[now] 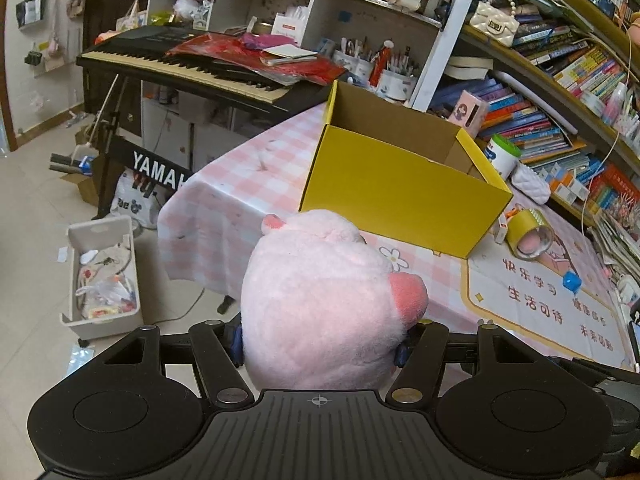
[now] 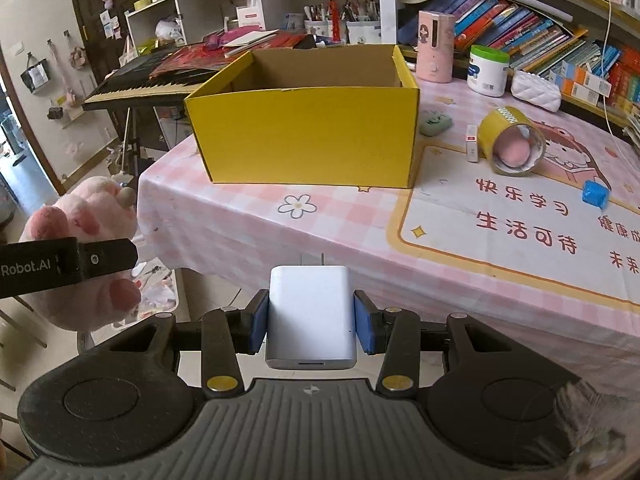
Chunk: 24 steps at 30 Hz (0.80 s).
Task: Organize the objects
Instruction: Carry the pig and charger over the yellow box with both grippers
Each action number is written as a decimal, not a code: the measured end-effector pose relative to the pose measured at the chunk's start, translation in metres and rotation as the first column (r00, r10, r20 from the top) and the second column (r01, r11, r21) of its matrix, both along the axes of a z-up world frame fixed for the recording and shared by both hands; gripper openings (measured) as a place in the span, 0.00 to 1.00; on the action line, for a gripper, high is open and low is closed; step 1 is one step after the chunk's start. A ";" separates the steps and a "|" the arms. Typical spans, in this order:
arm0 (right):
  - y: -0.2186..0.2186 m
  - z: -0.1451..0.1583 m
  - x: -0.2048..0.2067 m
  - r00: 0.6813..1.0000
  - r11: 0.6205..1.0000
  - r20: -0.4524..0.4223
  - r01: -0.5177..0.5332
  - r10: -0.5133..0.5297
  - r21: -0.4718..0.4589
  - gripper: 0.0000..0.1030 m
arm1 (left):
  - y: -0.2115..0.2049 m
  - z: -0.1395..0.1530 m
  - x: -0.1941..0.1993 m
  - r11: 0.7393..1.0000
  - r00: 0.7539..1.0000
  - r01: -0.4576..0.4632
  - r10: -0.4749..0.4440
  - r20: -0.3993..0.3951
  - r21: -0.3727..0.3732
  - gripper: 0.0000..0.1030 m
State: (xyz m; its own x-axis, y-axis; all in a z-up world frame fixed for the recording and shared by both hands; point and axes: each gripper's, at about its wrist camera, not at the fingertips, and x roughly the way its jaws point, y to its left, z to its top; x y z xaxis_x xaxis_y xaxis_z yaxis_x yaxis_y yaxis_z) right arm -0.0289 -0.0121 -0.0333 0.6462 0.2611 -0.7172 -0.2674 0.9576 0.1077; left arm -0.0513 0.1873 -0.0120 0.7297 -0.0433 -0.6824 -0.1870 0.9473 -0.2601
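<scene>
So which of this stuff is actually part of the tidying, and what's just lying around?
In the job:
pink plush toy in left gripper
white charger in right gripper
yellow box

Lying about:
tape roll
white jar
keyboard
books

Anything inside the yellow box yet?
Only bare brown inner walls show in the yellow box; its floor is hidden behind the front wall. Plush and charger are held outside it.

Pink checked table (image 2: 248,236), yellow box (image 2: 308,136), tape roll (image 2: 514,146), blue cube (image 2: 596,194), white jar (image 2: 487,71) on it.
</scene>
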 end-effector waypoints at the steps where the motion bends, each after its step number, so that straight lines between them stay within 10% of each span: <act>1: 0.001 0.000 0.000 1.000 1.000 -0.001 0.000 0.000 -0.001 0.40 | 0.000 0.000 -0.001 1.000 1.000 0.002 -0.002 0.003 -0.001 0.60; 24: -0.007 0.002 0.005 1.000 1.000 -0.001 0.012 -0.012 -0.016 0.40 | -0.012 -0.005 0.013 0.999 0.999 0.048 -0.048 -0.016 -0.026 0.60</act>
